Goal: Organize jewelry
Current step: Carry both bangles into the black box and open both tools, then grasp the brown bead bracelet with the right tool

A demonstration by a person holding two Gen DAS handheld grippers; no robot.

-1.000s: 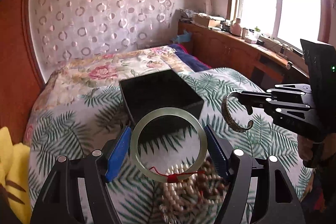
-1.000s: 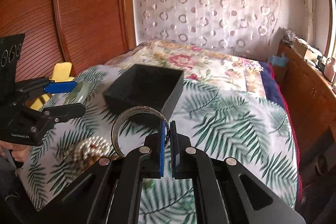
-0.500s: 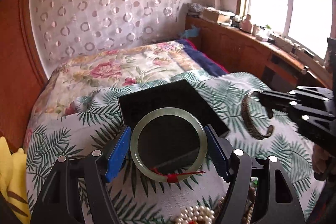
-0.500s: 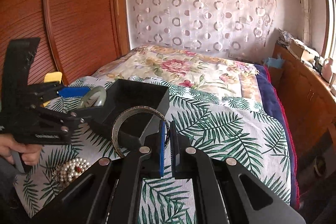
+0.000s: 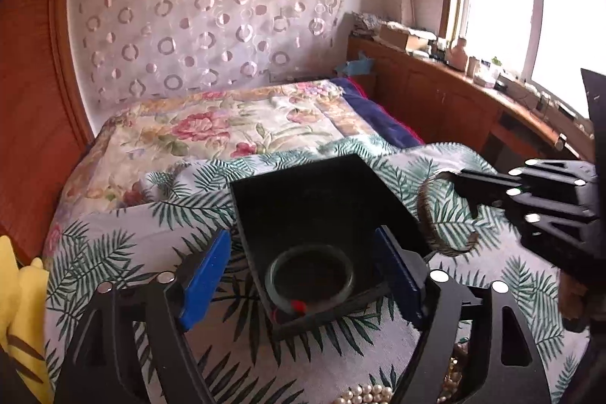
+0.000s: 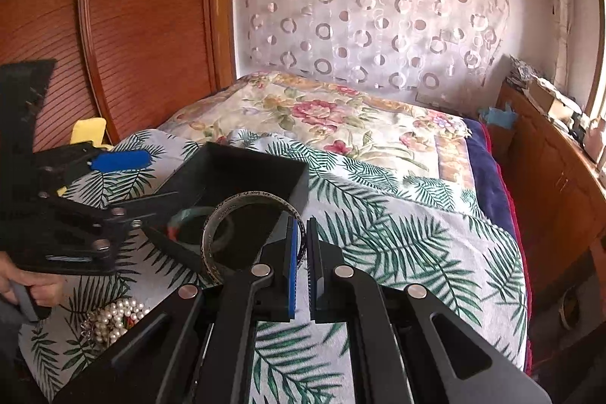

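Note:
A pale green jade bangle (image 5: 310, 277) with a red thread lies inside the open black box (image 5: 322, 192) on the bed, at its near corner. My left gripper (image 5: 303, 275) hovers over that corner, open and empty, its blue pads on either side of the bangle. My right gripper (image 6: 302, 262) is shut on a dark silver cuff bracelet (image 6: 242, 203) and holds it in the air just right of the box; the cuff also shows in the left wrist view (image 5: 430, 218). The bangle shows dimly in the right wrist view (image 6: 181, 216).
A heap of pearl necklaces (image 6: 113, 318) lies on the fern-print cover near the front edge. A yellow cloth (image 5: 19, 309) sits at the left. A wooden headboard (image 6: 132, 25) stands on the left, a wooden cabinet (image 5: 454, 101) on the right.
My left gripper has opened and let go of the jade bangle, which now lies in the box. My right gripper has carried the cuff closer to the box.

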